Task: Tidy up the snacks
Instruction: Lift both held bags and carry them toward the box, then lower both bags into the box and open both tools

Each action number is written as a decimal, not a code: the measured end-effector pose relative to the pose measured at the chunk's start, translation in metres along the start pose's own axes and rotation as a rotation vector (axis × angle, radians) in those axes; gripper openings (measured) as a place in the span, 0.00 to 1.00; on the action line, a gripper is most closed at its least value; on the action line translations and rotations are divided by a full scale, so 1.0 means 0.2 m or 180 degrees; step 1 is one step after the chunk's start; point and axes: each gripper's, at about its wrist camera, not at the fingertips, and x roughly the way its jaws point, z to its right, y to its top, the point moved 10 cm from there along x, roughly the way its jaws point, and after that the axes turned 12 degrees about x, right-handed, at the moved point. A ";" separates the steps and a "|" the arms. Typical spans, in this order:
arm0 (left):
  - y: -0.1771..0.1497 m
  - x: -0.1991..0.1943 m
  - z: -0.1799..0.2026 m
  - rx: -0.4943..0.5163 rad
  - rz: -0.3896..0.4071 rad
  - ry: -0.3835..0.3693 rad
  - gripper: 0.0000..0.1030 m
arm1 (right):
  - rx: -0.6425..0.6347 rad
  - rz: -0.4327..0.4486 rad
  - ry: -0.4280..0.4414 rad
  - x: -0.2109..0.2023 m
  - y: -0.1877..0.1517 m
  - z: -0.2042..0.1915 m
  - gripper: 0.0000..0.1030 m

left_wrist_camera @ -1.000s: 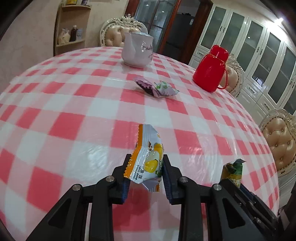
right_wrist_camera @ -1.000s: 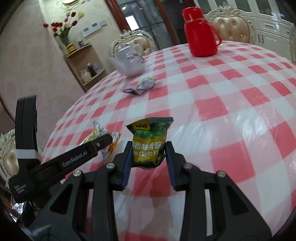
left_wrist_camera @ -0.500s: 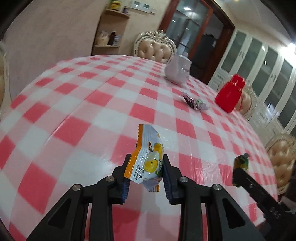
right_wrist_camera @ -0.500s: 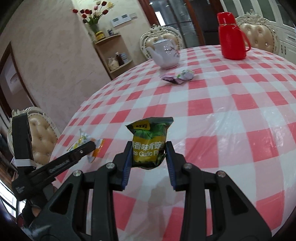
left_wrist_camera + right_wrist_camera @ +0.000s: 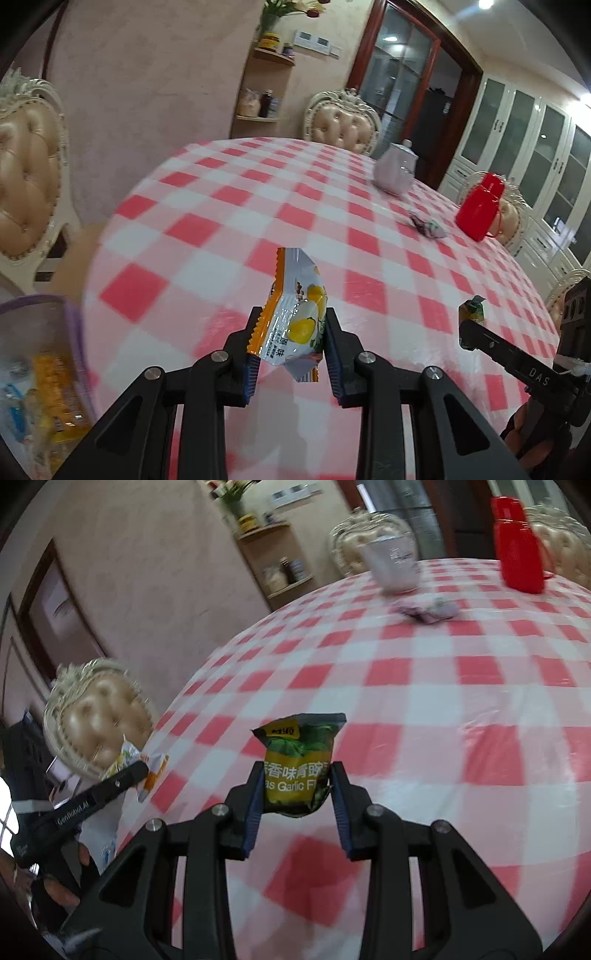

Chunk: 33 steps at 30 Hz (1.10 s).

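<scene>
A: What is hard to make out here?

B: At the lower left of the left wrist view a clear bag with a purple rim (image 5: 72, 332) is cut off by the frame edge and blurred; yellow and blue wrappers are seen inside, but no print can be read. The purple packet (image 5: 428, 227), lying well beyond the fingers on the checked tablecloth (image 5: 207, 229), is too smeared for its kind to be told. The white teapot (image 5: 391, 566) and red flask (image 5: 519, 550) are blurred as well.

A: And the held things?

B: The left gripper (image 5: 290, 341) is clamped on an orange-and-white packet (image 5: 297, 314) printed with yellow fruit; it is pinched at its lower half and stands up between the fingers, above the cloth. The right gripper (image 5: 297, 797) is clenched on a green garlic-flavour packet (image 5: 299, 764), upright, its sealed top standing clear above the fingertips.

A: How are the hands posed?

B: Both grippers are pointed forward and downward over the table's near edge. In the right wrist view the left gripper is seen at the left, a hand (image 5: 61, 882) partly visible on its handle. In the left wrist view the right gripper's finger is seen at the right, only a sliver of the green packet showing past it.
</scene>
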 end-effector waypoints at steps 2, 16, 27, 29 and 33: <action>-0.03 -0.02 -0.04 0.0005 -0.0016 0.0048 0.31 | -0.0127 -0.0088 0.0054 0.03 -0.05 -0.08 0.37; -0.15 -0.27 -0.48 -0.0213 0.0026 0.0567 0.31 | -0.0603 -0.0762 0.0817 0.23 -0.43 -0.66 0.37; -0.39 -0.37 -0.95 -0.0616 -0.0318 0.1171 0.31 | -0.1282 -0.1208 0.1212 0.25 -0.83 -1.08 0.37; -0.43 -0.39 -1.01 -0.0674 -0.0359 0.1246 0.31 | -0.1426 -0.1272 0.1273 0.25 -0.90 -1.15 0.38; -0.46 -0.43 -1.09 -0.0720 -0.0385 0.1376 0.31 | -0.1661 -0.1407 0.1420 0.22 -1.03 -1.24 0.38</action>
